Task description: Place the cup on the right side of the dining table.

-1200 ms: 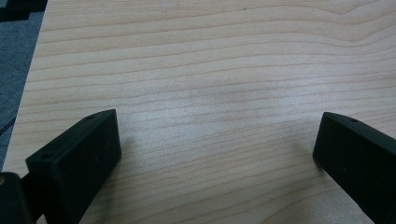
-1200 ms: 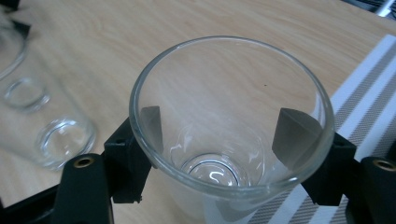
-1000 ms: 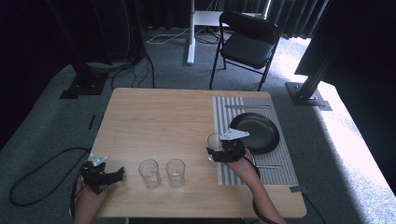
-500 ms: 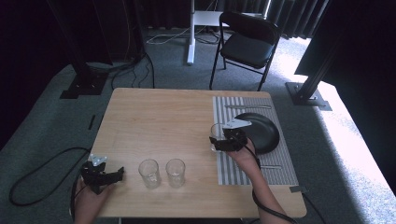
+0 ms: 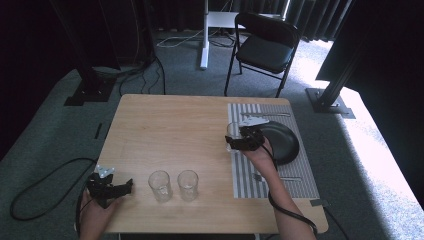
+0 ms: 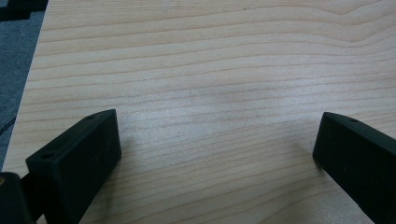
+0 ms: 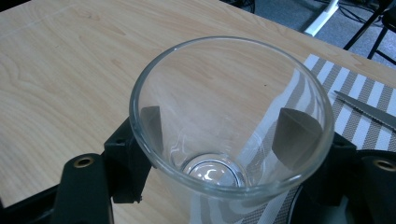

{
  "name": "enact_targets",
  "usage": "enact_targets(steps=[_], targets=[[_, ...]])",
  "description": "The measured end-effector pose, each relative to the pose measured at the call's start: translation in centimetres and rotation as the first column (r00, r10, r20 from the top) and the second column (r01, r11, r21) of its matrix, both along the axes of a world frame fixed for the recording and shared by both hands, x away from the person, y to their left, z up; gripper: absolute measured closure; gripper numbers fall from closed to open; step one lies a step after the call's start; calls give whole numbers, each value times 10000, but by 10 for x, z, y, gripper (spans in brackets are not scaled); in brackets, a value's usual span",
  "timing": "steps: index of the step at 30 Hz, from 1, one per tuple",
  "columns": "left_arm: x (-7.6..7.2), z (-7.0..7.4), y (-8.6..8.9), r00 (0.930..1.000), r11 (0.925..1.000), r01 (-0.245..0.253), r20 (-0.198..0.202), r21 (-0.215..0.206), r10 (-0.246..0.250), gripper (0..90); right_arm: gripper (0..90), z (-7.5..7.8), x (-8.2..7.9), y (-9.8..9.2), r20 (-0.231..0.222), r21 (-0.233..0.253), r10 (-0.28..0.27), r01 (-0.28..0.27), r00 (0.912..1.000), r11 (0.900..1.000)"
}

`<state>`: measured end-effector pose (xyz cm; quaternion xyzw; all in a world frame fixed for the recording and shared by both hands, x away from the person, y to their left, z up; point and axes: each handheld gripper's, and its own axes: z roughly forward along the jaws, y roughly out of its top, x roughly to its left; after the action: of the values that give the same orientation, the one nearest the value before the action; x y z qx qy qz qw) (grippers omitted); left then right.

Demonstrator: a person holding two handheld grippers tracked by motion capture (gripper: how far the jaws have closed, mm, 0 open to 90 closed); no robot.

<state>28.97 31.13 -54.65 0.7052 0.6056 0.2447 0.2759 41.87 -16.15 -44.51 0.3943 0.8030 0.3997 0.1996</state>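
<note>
A clear glass (image 7: 219, 154) sits upright between the jaws of my right gripper (image 7: 229, 128), which is shut on its sides. In the high view that gripper (image 5: 239, 139) holds the glass (image 5: 232, 131) at the left edge of the striped mat (image 5: 250, 172), next to a black plate (image 5: 282, 142). Two more empty glasses (image 5: 160, 185) (image 5: 188, 184) stand side by side near the table's front edge. My left gripper (image 5: 125, 187) rests at the front left corner, open, a little left of them. In the left gripper view its jaws (image 6: 215, 140) stand wide apart over bare wood.
The wooden table (image 5: 170, 130) is bare across its middle and back left. A knife (image 7: 369, 109) lies on the mat behind the plate, and a utensil (image 5: 280, 177) lies near the mat's front. A black folding chair (image 5: 265, 47) stands beyond the table.
My right gripper has carried the glass away from the person, from the mat's front part up beside the plate. The left gripper has stayed put.
</note>
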Motion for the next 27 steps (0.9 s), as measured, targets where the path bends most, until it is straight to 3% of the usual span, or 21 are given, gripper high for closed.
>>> enact_targets(steps=[9,27], targets=[[0,0,0,10000,10000,0,0,2,0,11,287,3,24,-2,-2,-346,-282,282,9996,9990],[0,0,0,10000,10000,0,2,0,0,12,287,3,71,-15,-8,-318,-1323,1322,9912,9907]])
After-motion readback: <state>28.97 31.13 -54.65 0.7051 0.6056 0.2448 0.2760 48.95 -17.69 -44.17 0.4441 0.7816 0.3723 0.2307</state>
